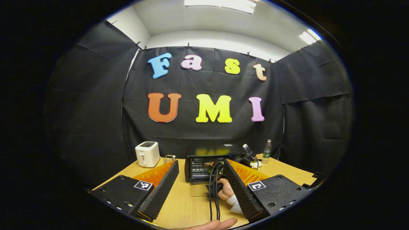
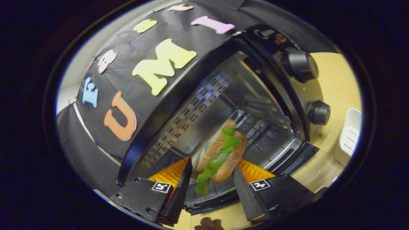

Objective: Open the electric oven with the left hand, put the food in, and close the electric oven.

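The black electric oven (image 1: 204, 159) stands at the back of the wooden table (image 1: 188, 204), its front open and the rack showing. My left gripper (image 1: 201, 161) is open and holds nothing; it hangs well back from the oven. A hand (image 1: 226, 190) holds the other gripper with its cables just in front of the oven's mouth. In the right gripper view, my right gripper (image 2: 212, 167) is shut on a sandwich (image 2: 223, 153), a bun with green lettuce. The sandwich is tilted and sits inside the oven cavity (image 2: 255, 105), above the wire rack (image 2: 255, 137).
A white toaster (image 1: 147, 154) and a small glass jar (image 1: 169, 158) stand left of the oven. A plastic bottle (image 1: 267, 151) stands to its right. Two knobs (image 2: 300, 65) sit on the oven's front panel. A white object (image 2: 350, 137) lies on the table beside the oven.
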Tool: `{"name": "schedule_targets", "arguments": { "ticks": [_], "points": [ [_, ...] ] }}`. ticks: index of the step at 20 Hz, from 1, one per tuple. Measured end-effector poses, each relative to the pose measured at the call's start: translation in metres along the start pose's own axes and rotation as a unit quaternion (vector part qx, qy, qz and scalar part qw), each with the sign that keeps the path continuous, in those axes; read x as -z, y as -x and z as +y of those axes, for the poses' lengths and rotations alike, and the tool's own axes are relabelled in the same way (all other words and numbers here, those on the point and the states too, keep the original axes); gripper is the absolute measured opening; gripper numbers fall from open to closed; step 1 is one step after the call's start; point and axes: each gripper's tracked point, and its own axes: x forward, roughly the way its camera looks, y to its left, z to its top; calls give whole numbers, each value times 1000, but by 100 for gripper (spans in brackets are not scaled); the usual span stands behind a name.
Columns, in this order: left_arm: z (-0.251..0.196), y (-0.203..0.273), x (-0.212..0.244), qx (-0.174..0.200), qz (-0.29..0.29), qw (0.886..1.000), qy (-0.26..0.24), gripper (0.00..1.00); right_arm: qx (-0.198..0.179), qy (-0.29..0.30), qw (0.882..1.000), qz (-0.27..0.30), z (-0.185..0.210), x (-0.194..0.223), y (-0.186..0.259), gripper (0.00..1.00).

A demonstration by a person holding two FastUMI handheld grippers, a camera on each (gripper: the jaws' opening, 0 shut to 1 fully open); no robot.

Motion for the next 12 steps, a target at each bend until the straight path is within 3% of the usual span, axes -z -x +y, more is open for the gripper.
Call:
{"name": "schedule_targets", "arguments": {
  "ticks": [1, 3, 4, 5, 6, 12],
  "points": [
    [2, 0, 1, -3, 2, 1000, 0, 92, 0, 23, 1000, 1, 3, 1, -2, 86],
    [3, -1, 4, -5, 4, 1000, 2, 92, 3, 68, 998, 15, 8, 9, -1, 92],
    [3, -1, 5, -6, 5, 1000, 4, 92, 7, 88, 996, 26, 9, 13, -2, 81],
    [4, -1, 7, -6, 7, 1000, 6, 92, 12, 105, 994, 39, 9, 17, -2, 84],
    [5, -2, 7, -7, 8, 1000, 7, 92, 16, 115, 992, 50, 10, 21, -1, 98],
    [10, -2, 14, -13, 16, 1000, 12, 92, 49, 197, 973, 111, 6, 39, -1, 98]
  ]
}}
